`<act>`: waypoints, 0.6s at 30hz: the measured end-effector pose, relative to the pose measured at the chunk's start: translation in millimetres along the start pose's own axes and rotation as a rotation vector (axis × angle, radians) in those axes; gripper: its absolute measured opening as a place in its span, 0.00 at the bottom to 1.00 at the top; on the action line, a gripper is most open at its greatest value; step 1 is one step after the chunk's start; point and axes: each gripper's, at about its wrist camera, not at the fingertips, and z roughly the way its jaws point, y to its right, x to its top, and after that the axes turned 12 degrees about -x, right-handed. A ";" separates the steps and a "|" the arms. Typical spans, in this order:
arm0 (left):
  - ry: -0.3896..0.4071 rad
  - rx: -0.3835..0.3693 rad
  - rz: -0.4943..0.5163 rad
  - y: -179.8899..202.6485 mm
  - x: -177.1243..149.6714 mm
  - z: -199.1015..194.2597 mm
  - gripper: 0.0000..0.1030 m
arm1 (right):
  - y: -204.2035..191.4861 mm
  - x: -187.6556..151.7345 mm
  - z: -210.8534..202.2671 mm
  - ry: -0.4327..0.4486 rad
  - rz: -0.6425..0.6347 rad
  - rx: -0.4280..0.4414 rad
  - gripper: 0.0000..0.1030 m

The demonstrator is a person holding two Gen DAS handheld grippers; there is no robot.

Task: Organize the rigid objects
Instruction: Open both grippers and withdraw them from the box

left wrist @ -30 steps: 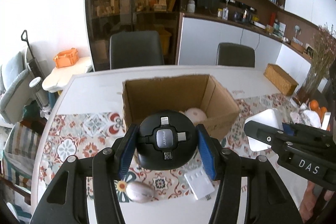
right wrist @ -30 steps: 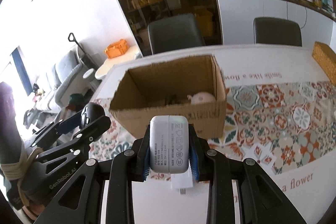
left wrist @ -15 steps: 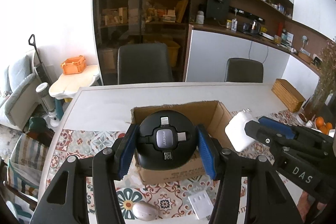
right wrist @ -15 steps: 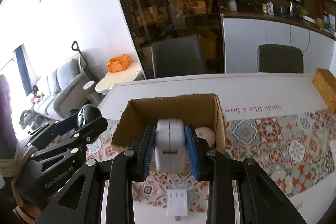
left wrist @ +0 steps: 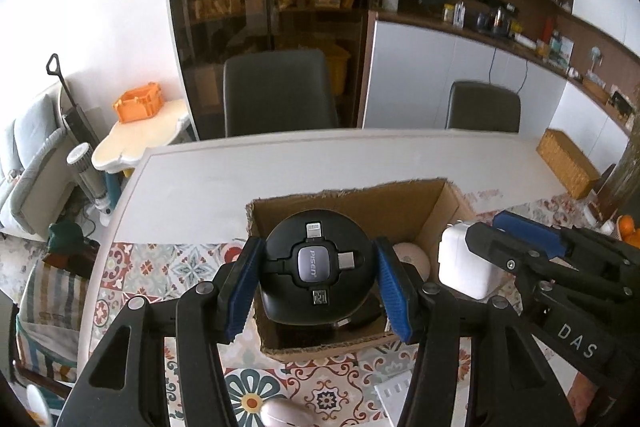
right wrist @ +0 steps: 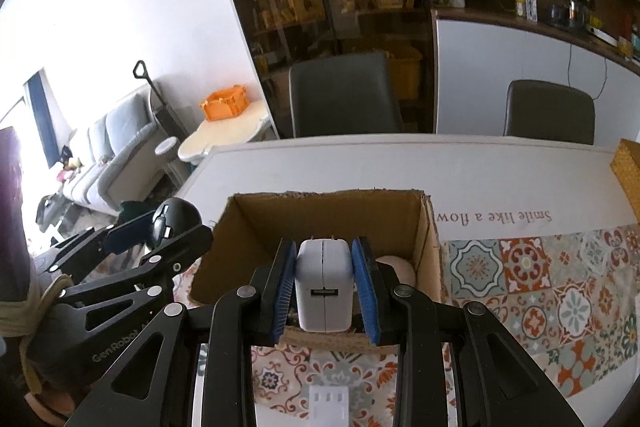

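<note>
My left gripper (left wrist: pixel 316 281) is shut on a round black cable reel (left wrist: pixel 314 263) and holds it above the open cardboard box (left wrist: pixel 360 199). My right gripper (right wrist: pixel 325 287) is shut on a white power adapter (right wrist: pixel 325 287) and holds it over the box's near wall (right wrist: pixel 240 235). In the left wrist view the adapter (left wrist: pixel 462 269) hangs at the box's right side. A pale rounded object (left wrist: pixel 412 257) lies inside the box; it also shows in the right wrist view (right wrist: pixel 398 265).
A white ridged plug block (right wrist: pixel 328 401) and a pale oval object (left wrist: pixel 280 413) lie on the patterned tablecloth (right wrist: pixel 540 287) in front of the box. A woven box (left wrist: pixel 568 165) stands at the table's far right. Two dark chairs stand behind the table.
Both grippers rose with their loads and then came forward over the box. The adapter now sits above the box's opening, and the reel is over the box's front half.
</note>
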 end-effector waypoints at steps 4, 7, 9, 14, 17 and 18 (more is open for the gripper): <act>-0.060 -0.013 -0.005 -1.8 1.8 19.5 0.54 | 0.8 -0.1 17.4 -0.044 -0.001 -0.011 0.29; -0.074 -0.006 0.002 -1.2 1.1 26.4 0.54 | 2.2 -1.5 30.0 -0.080 0.006 -0.011 0.29; -0.073 0.023 0.016 -0.3 3.0 28.7 0.60 | 3.6 -2.1 36.2 -0.095 0.008 -0.015 0.29; -0.060 0.091 0.021 -4.5 5.5 22.5 0.72 | 6.7 -2.7 48.7 -0.134 0.026 0.000 0.29; -0.049 0.144 0.016 -7.7 2.3 14.6 0.83 | 5.4 -2.5 49.3 -0.137 0.026 0.003 0.29; -0.045 0.151 0.015 -8.7 1.0 11.6 0.83 | 4.8 -2.3 49.0 -0.136 0.028 0.002 0.29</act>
